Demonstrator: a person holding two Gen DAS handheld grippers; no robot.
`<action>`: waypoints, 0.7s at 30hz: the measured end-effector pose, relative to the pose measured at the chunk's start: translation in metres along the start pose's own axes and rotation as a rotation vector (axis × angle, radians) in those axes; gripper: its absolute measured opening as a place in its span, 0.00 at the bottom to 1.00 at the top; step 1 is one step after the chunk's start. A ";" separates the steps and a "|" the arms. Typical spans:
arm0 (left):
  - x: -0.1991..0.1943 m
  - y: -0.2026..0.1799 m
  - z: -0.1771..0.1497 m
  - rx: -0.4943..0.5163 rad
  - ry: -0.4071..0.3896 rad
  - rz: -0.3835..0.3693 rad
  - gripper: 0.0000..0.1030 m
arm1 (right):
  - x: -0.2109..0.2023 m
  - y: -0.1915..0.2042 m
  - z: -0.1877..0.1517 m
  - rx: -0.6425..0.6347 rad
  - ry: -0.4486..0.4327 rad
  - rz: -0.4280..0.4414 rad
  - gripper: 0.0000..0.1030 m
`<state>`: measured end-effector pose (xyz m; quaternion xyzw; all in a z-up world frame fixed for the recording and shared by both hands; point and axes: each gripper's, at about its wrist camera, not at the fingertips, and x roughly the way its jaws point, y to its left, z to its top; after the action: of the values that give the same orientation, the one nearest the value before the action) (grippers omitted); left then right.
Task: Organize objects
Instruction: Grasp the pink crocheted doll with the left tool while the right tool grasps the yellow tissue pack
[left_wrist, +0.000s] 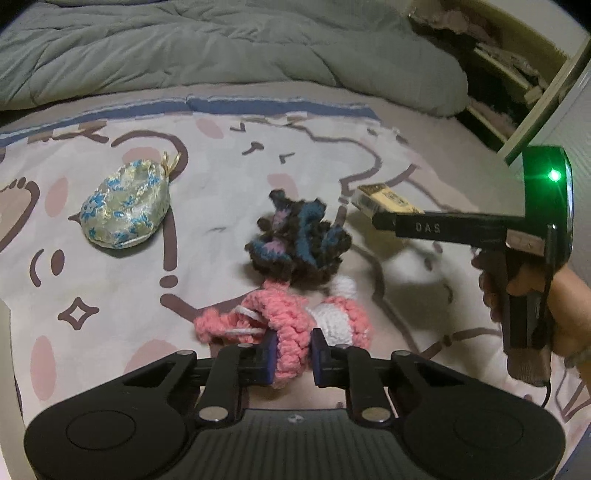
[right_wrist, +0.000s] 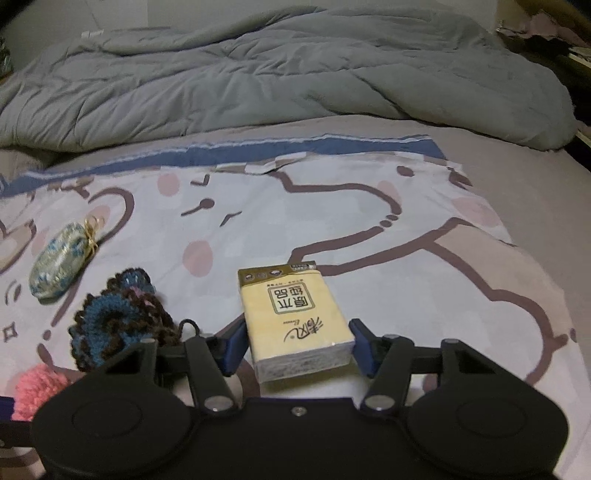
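My left gripper (left_wrist: 293, 354) is shut on the pink part of a crocheted doll (left_wrist: 291, 317) with dark blue-brown hair (left_wrist: 299, 236), low over the bed. In the right wrist view the doll's hair (right_wrist: 118, 325) and pink yarn (right_wrist: 37, 391) lie at lower left. My right gripper (right_wrist: 299, 347) holds a yellow tissue pack (right_wrist: 295, 317) between its blue pads. From the left wrist view the right gripper (left_wrist: 384, 218) comes in from the right with the pack (left_wrist: 384, 199) at its tip. A blue-flowered silk pouch (left_wrist: 125, 206) lies to the left, also in the right wrist view (right_wrist: 59, 262).
A cartoon-print sheet (right_wrist: 369, 229) covers the bed. A rumpled grey duvet (right_wrist: 258, 81) lies across the far side. A shelf or bed frame with clutter (left_wrist: 509, 74) stands at the far right. The person's hand (left_wrist: 554, 306) grips the right tool.
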<state>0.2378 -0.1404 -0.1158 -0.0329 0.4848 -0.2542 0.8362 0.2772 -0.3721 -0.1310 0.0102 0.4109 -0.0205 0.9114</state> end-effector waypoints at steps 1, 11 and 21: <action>-0.003 -0.001 0.000 0.000 -0.007 -0.001 0.18 | -0.004 -0.001 0.000 0.004 0.000 0.000 0.57; -0.045 -0.008 -0.005 -0.014 -0.074 0.001 0.17 | -0.066 -0.004 0.000 0.032 -0.022 0.031 0.57; -0.088 -0.012 -0.013 -0.011 -0.150 -0.006 0.17 | -0.122 0.006 -0.016 0.059 -0.027 0.074 0.57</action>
<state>0.1867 -0.1083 -0.0494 -0.0577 0.4220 -0.2508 0.8693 0.1847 -0.3622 -0.0506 0.0518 0.3970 0.0009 0.9164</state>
